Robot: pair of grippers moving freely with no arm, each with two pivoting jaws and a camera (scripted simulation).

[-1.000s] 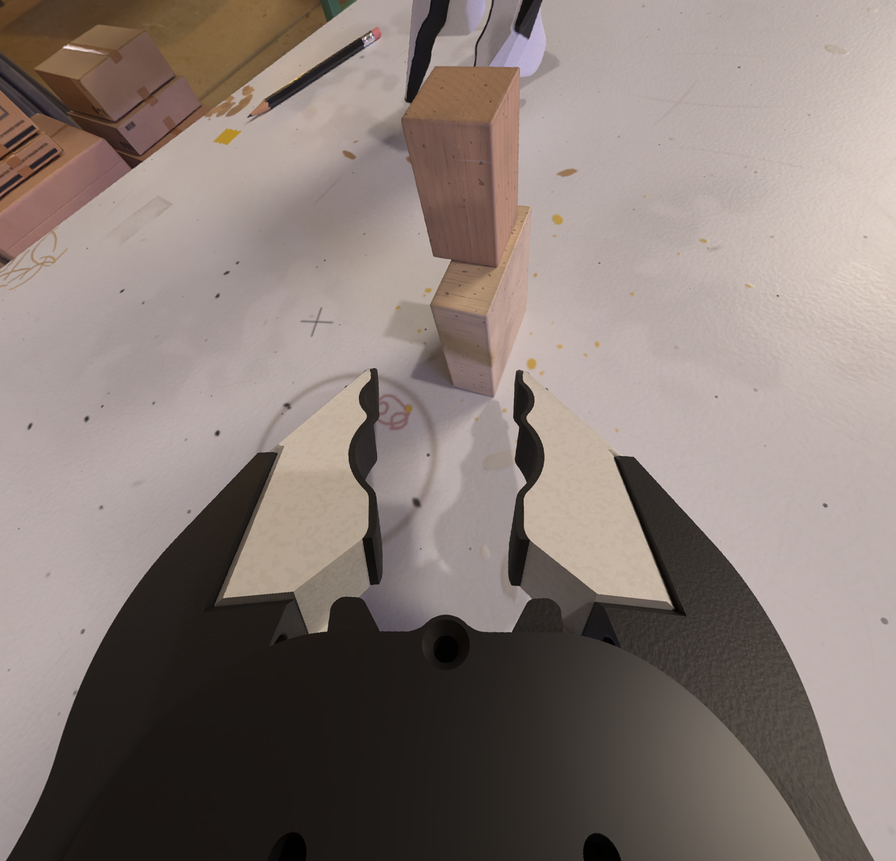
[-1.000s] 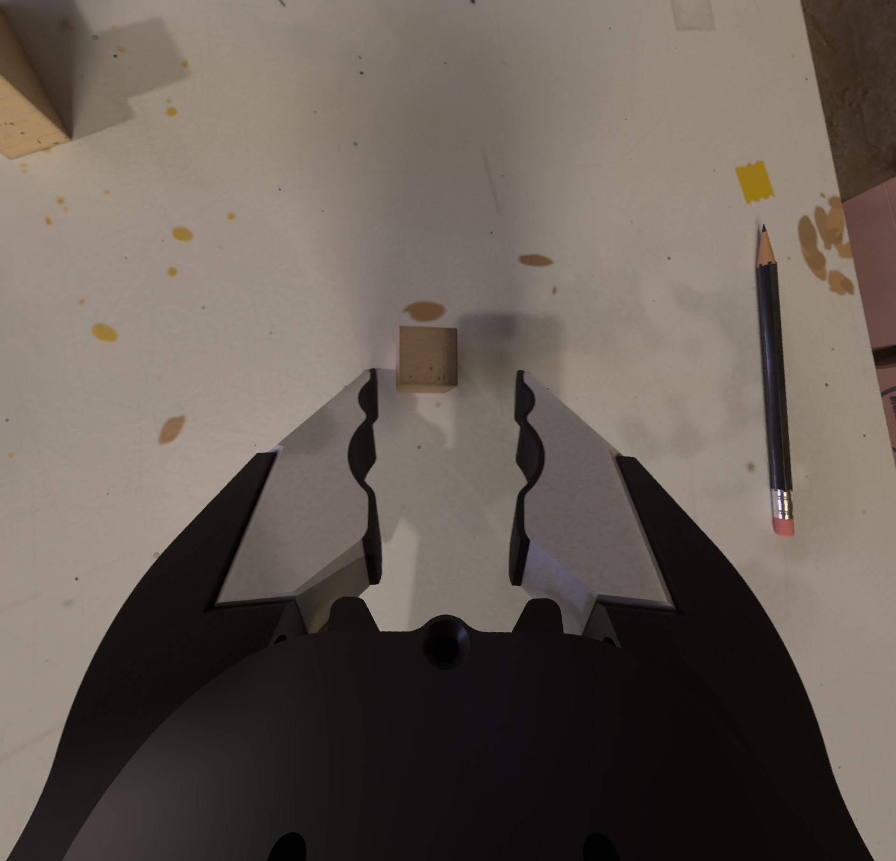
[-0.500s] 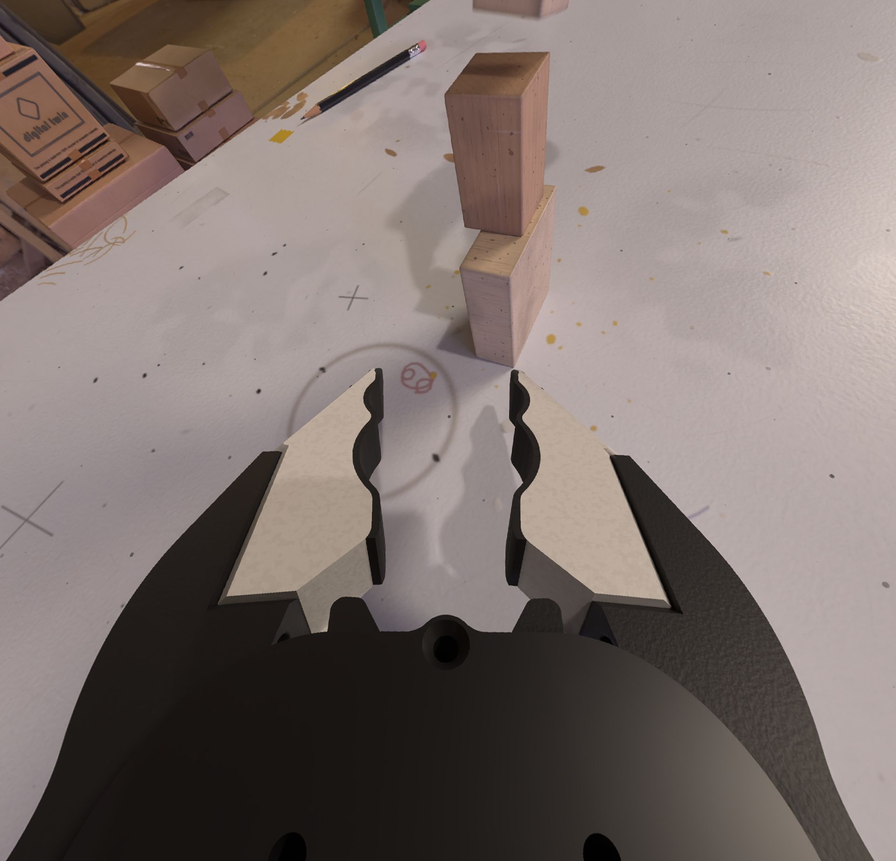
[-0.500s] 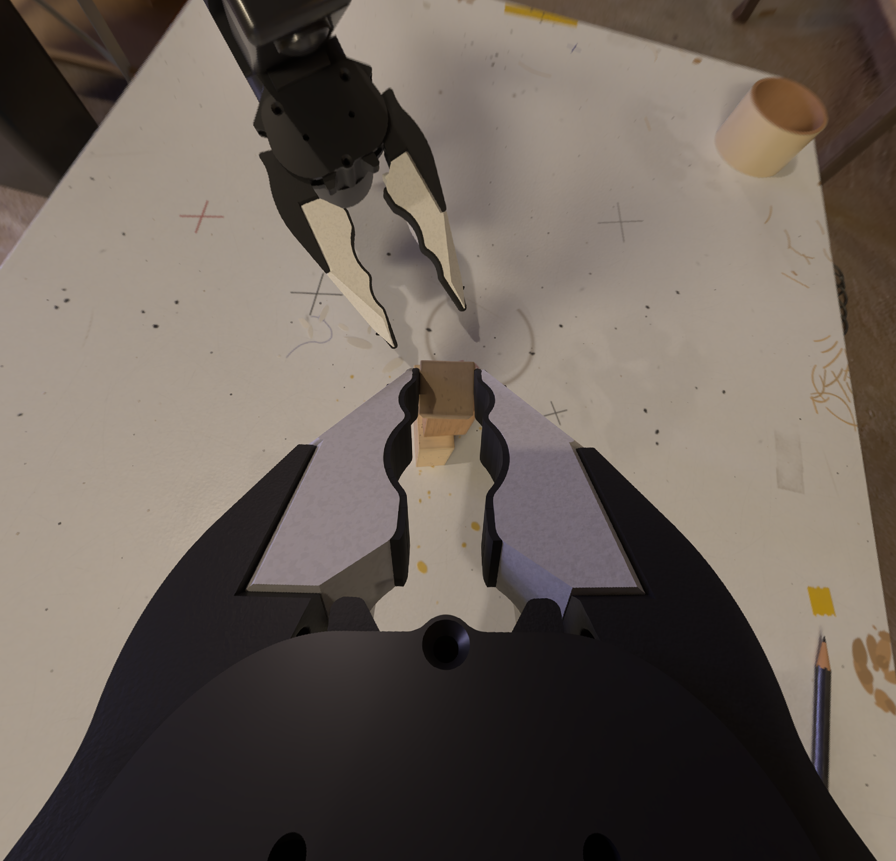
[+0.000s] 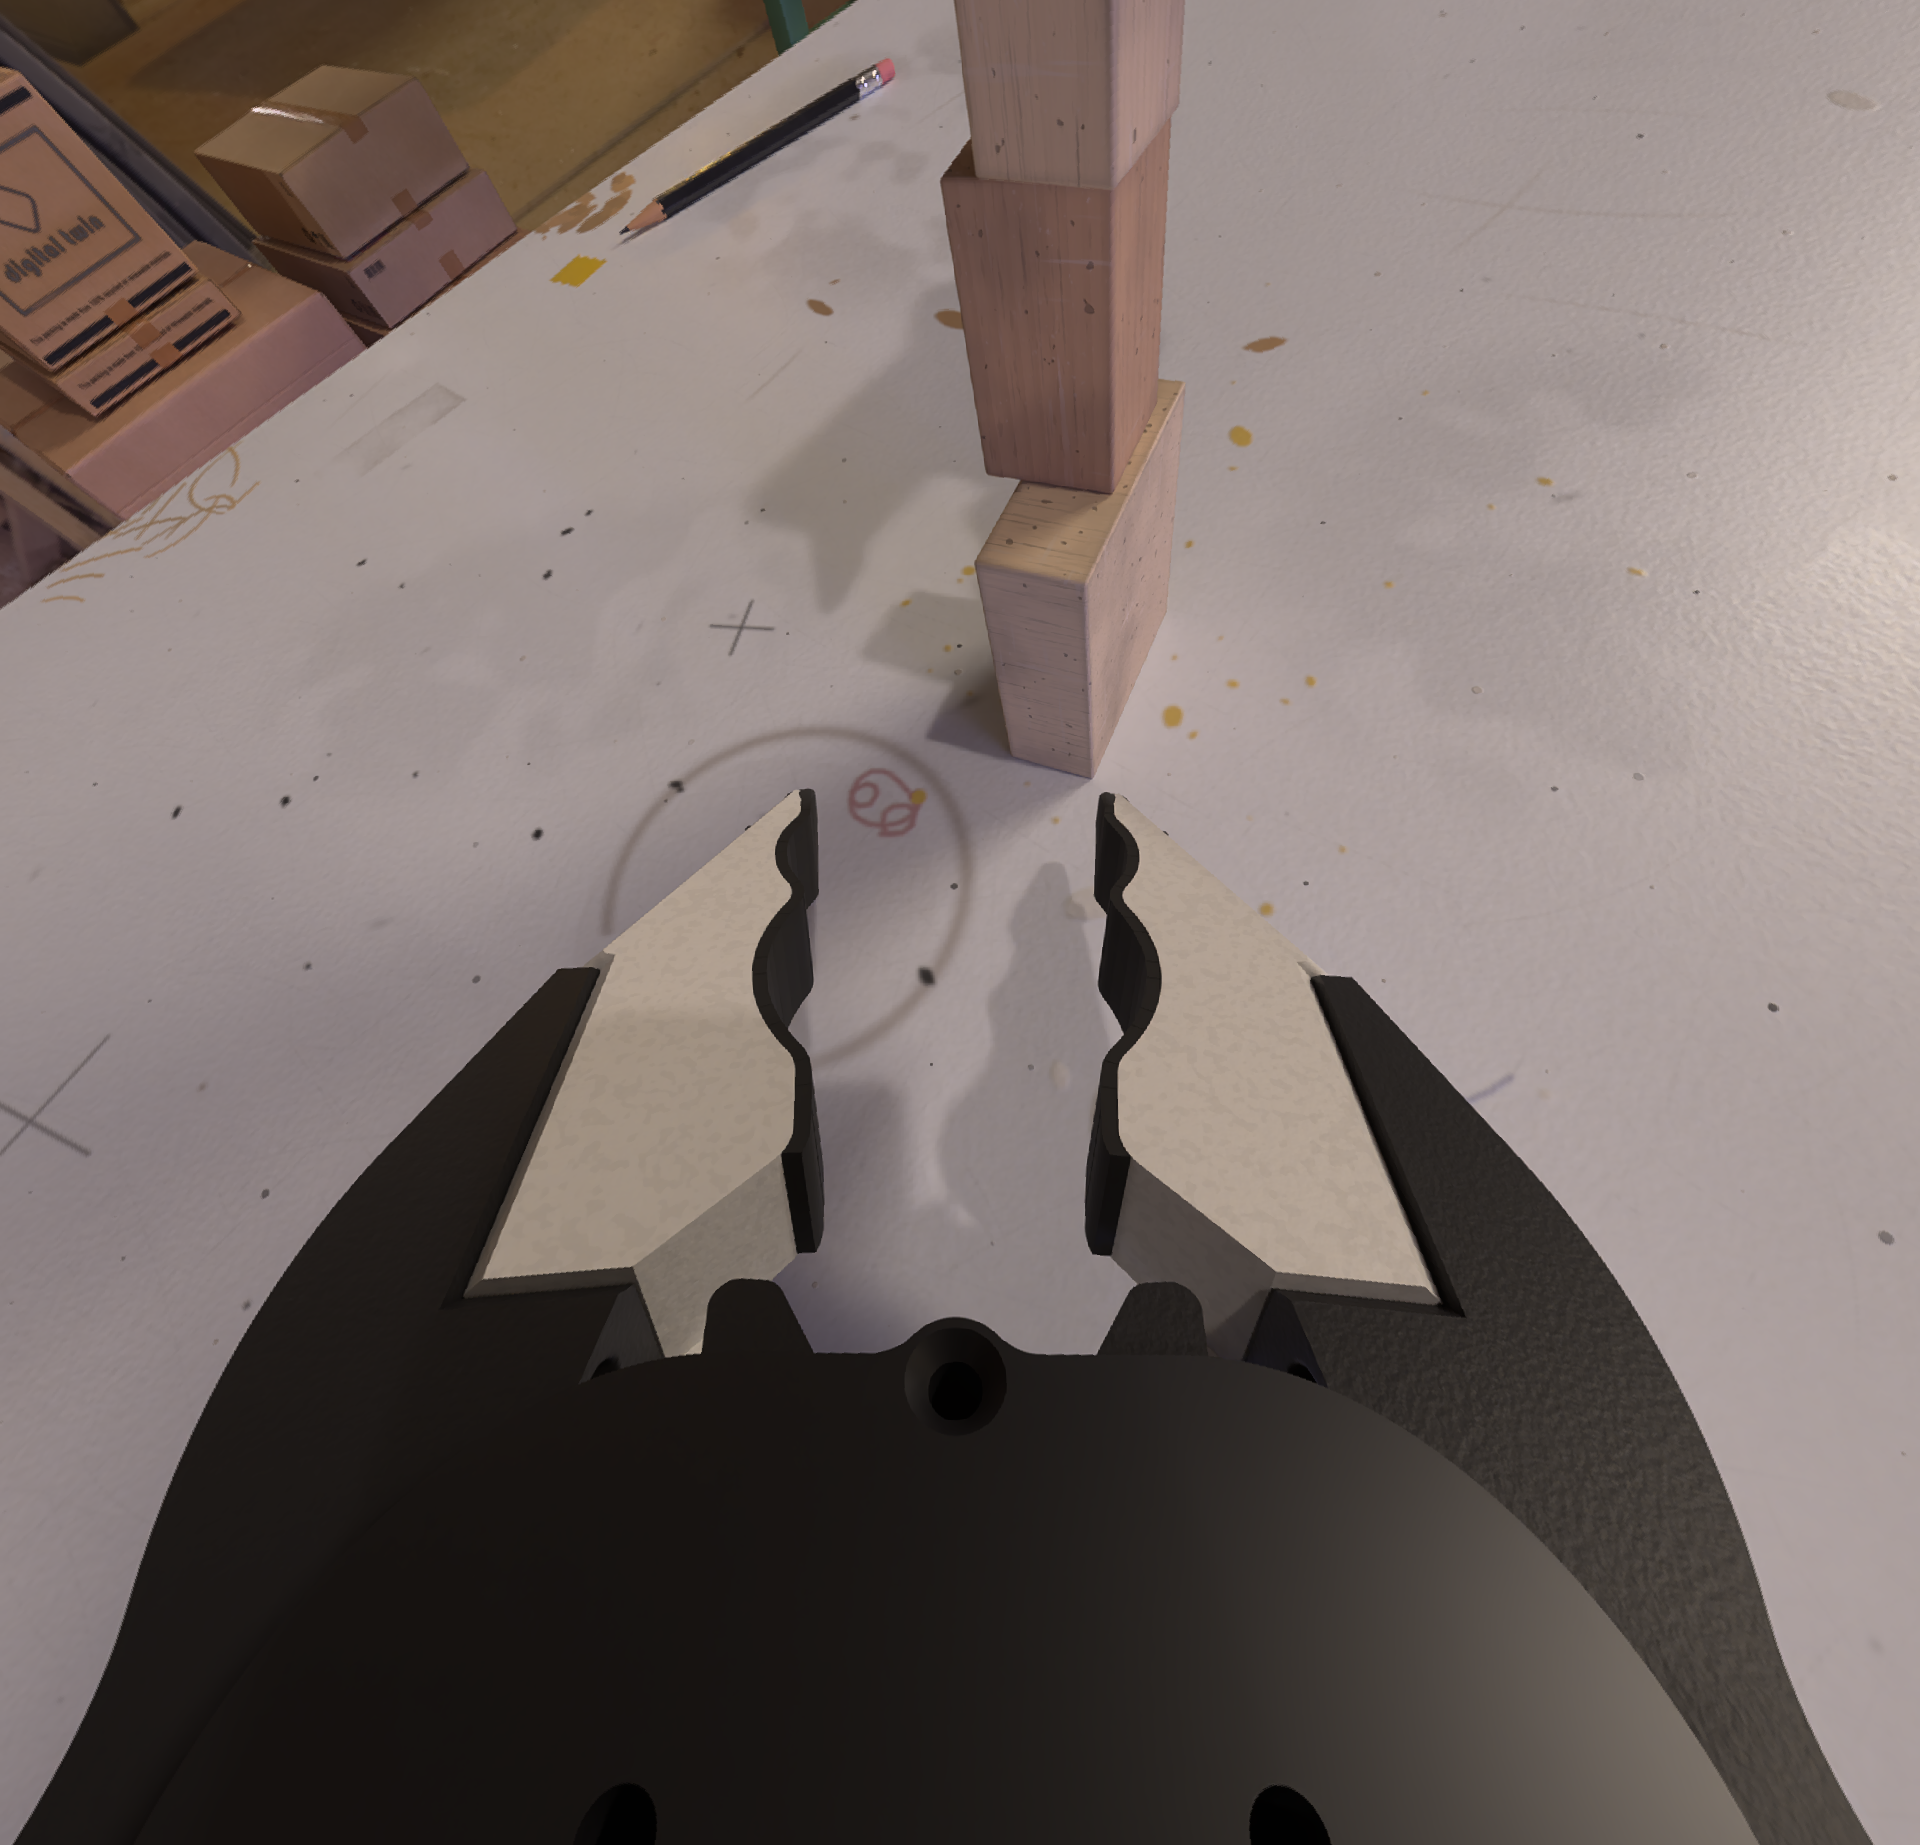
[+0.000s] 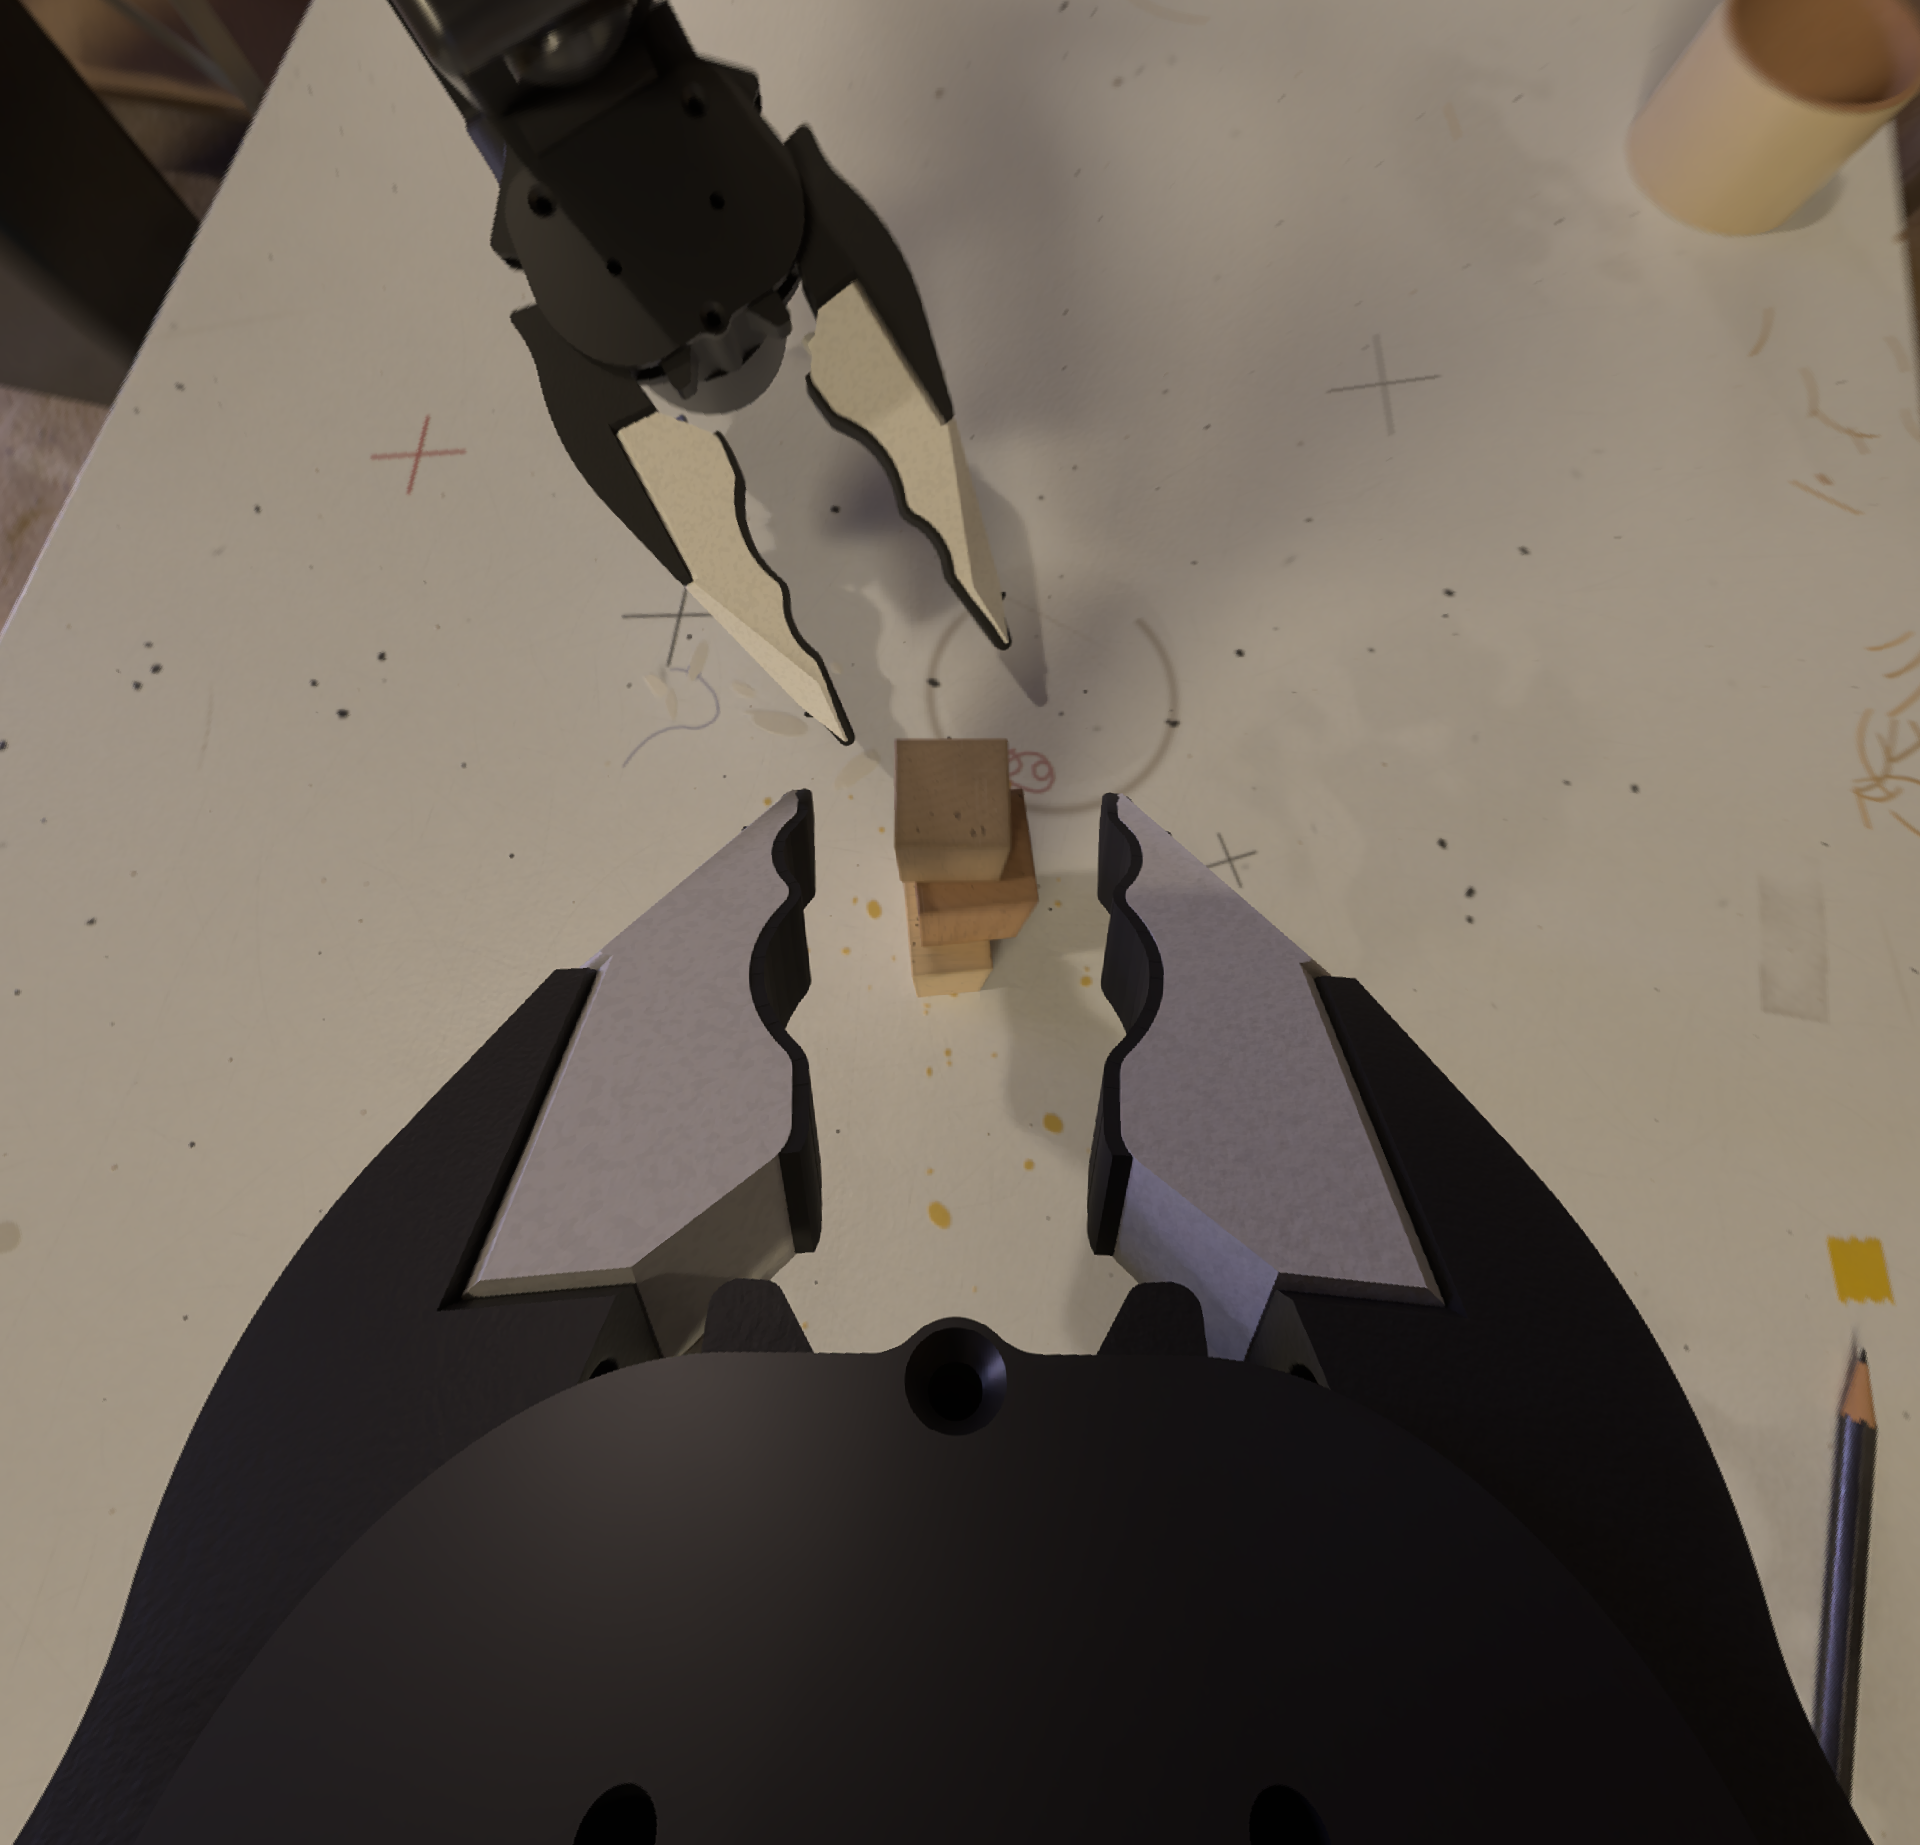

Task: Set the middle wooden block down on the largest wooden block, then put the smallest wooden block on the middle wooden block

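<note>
Three wooden blocks stand stacked on the white table (image 5: 1558, 652). The largest block (image 5: 1081, 600) is at the bottom, the middle block (image 5: 1060, 320) stands on it, and the smallest block (image 5: 1070, 39) is on top. From above, the smallest block (image 6: 951, 798) covers most of the middle block (image 6: 971, 912) and the largest block (image 6: 948, 969). My right gripper (image 6: 954, 801) is open above the stack, its fingers apart from the top block on either side. My left gripper (image 5: 956, 801) is open and empty, low in front of the stack; it also shows in the right wrist view (image 6: 923, 689).
A pencil (image 5: 758, 148) lies near the table's far left edge, also in the right wrist view (image 6: 1844, 1587). A cardboard tube (image 6: 1766, 102) stands at a table corner. Cardboard boxes (image 5: 343, 185) sit on the floor beyond the edge. A yellow tape piece (image 6: 1860, 1296) is near the pencil.
My right gripper closed on the smallest block on the table, carried it over the stack and opened; the block now rests on the middle block. My left gripper stayed open near the stack.
</note>
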